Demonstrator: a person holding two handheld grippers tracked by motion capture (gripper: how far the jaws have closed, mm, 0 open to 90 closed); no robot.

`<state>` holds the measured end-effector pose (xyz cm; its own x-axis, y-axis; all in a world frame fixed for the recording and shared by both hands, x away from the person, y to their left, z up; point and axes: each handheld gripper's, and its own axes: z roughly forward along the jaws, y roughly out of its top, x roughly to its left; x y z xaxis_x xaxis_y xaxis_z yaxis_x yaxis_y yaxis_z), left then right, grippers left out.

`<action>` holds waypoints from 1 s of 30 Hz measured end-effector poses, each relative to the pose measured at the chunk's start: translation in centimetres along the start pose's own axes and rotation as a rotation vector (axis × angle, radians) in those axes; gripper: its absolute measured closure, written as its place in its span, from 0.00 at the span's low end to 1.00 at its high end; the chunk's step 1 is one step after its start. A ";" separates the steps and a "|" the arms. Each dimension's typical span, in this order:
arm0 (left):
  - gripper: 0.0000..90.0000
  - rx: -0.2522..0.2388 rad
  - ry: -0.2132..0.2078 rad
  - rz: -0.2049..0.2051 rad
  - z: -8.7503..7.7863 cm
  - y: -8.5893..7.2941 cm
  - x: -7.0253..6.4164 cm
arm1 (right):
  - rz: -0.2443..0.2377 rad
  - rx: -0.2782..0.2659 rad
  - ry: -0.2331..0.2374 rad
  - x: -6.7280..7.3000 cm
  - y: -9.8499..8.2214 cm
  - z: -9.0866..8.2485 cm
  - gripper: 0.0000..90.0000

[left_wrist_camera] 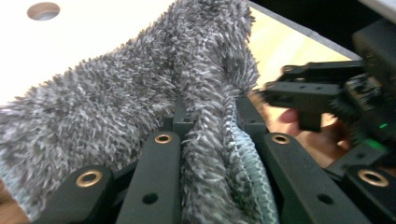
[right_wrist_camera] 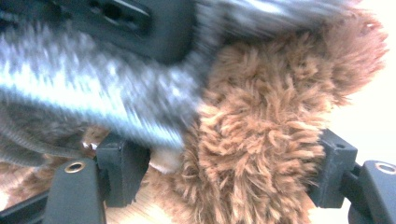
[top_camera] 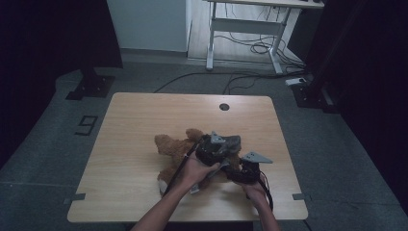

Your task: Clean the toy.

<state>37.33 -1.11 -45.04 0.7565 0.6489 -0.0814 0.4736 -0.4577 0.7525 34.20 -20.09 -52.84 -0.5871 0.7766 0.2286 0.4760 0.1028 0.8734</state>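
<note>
A brown teddy bear (top_camera: 174, 147) lies on the wooden table (top_camera: 134, 125), near its middle. My left gripper (top_camera: 222, 147) is over the bear, shut on a grey fuzzy cloth (top_camera: 233, 141). In the left gripper view the cloth (left_wrist_camera: 140, 88) spreads out from between the jaws of the left gripper (left_wrist_camera: 212, 119), and the right gripper (left_wrist_camera: 327, 98) stands at the right. My right gripper (top_camera: 234, 168) is just right of the bear. In the right gripper view, the right gripper (right_wrist_camera: 229, 175) is shut on a brown plush part of the bear (right_wrist_camera: 261, 130), with the grey cloth (right_wrist_camera: 93, 93) across the upper left.
A round cable hole (top_camera: 224, 107) sits near the table's far edge. Bare wood lies to the left of the bear and behind it. Beyond the table stands a white desk frame (top_camera: 245, 26) with cables on the floor.
</note>
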 end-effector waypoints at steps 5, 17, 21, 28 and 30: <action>0.83 -0.014 0.035 -0.063 -1.6 -1.7 2.7 | 0.008 -0.004 0.005 -0.1 0.0 0.0 0.29; 0.83 -0.066 0.075 -0.085 -4.7 -2.6 4.2 | 0.013 -0.001 0.010 -0.2 0.0 -0.1 0.29; 0.83 -0.072 0.036 -0.073 -4.0 -1.4 3.1 | 0.015 -0.002 0.012 -0.2 0.0 -0.1 0.29; 0.83 -0.062 -0.048 0.002 -1.1 1.8 -1.1 | 0.017 -0.001 0.018 -0.3 0.0 -0.1 0.28; 0.83 -0.035 -0.057 0.031 -0.1 2.4 -2.2 | 0.014 0.000 0.020 -0.4 0.0 -0.2 0.28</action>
<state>36.80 -3.57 -43.03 0.7955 0.5986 -0.0937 0.4339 -0.4549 0.7777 34.29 -20.48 -52.85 -0.5934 0.7654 0.2493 0.4841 0.0919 0.8702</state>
